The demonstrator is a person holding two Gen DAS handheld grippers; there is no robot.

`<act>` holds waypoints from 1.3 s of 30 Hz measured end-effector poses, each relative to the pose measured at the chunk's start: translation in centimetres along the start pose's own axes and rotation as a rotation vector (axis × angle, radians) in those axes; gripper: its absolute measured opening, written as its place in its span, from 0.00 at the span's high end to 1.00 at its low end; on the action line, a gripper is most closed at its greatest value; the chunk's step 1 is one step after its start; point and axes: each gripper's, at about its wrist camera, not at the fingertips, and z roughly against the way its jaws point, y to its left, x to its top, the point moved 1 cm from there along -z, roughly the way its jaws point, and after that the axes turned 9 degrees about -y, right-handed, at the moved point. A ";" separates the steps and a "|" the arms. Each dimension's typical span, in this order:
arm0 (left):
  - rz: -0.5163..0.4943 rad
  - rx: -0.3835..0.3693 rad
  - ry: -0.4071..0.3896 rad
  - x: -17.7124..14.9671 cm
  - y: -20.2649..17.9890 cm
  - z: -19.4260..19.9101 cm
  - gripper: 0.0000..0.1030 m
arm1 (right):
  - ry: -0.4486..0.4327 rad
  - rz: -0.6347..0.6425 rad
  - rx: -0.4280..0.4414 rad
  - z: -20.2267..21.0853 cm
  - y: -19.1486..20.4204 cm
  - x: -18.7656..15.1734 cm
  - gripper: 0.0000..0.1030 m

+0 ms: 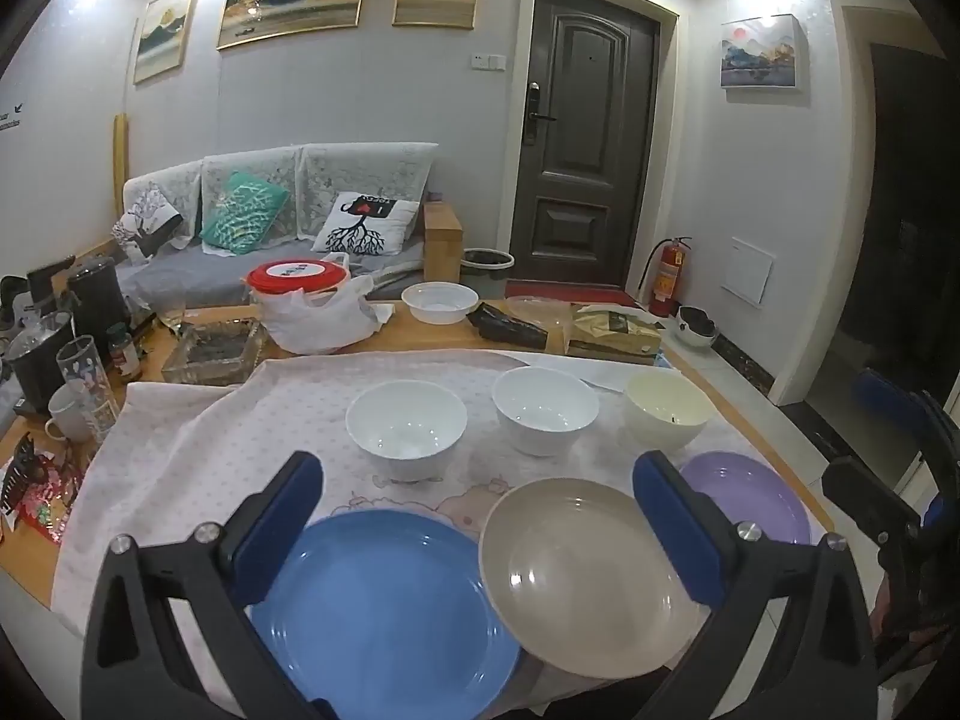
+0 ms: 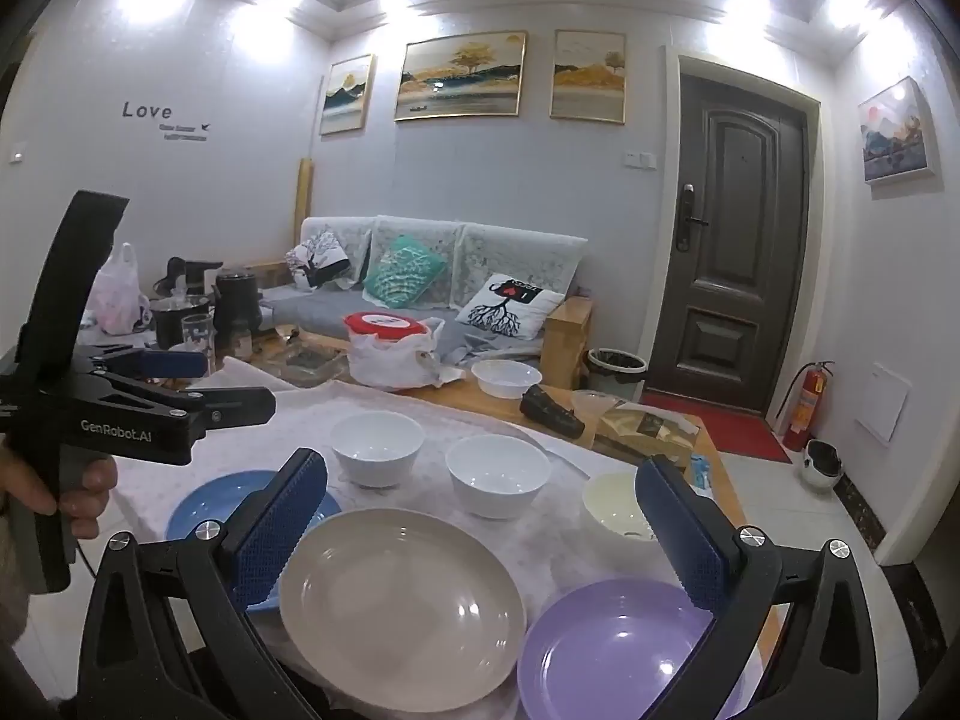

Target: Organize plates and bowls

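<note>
Three plates lie in a row on the cloth near the table's front edge: a blue plate [image 1: 378,606], a beige plate [image 1: 588,576] and a purple plate [image 1: 750,498]. Behind them stand two white bowls [image 1: 407,426] [image 1: 545,408] and a cream bowl [image 1: 667,408]. My left gripper [image 1: 477,474] hovers open above the blue and beige plates and holds nothing. My right gripper [image 2: 480,468] hangs open over the beige plate [image 2: 402,606], with the purple plate [image 2: 618,654] under its right finger. The left gripper [image 2: 234,384] also shows at the left of the right wrist view, held by a hand [image 2: 90,486].
At the back of the table are a white bag with a red-lidded tub [image 1: 312,306], a disposable white bowl [image 1: 440,302], a glass ashtray [image 1: 210,351] and a brown packet [image 1: 612,330]. Glasses and a mug [image 1: 90,384] crowd the left side. The table's right edge drops off beside the purple plate.
</note>
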 end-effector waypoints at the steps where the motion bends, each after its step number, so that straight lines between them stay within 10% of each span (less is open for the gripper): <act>1: -0.001 0.001 0.000 0.0 -0.1 0.0 0.00 | 0.000 -0.002 0.002 0.0 0.0 0.0 0.01; 39: -0.014 -0.004 0.002 -0.1 -0.5 -0.5 0.00 | 0.008 -0.023 -0.004 0.0 0.0 -0.8 0.01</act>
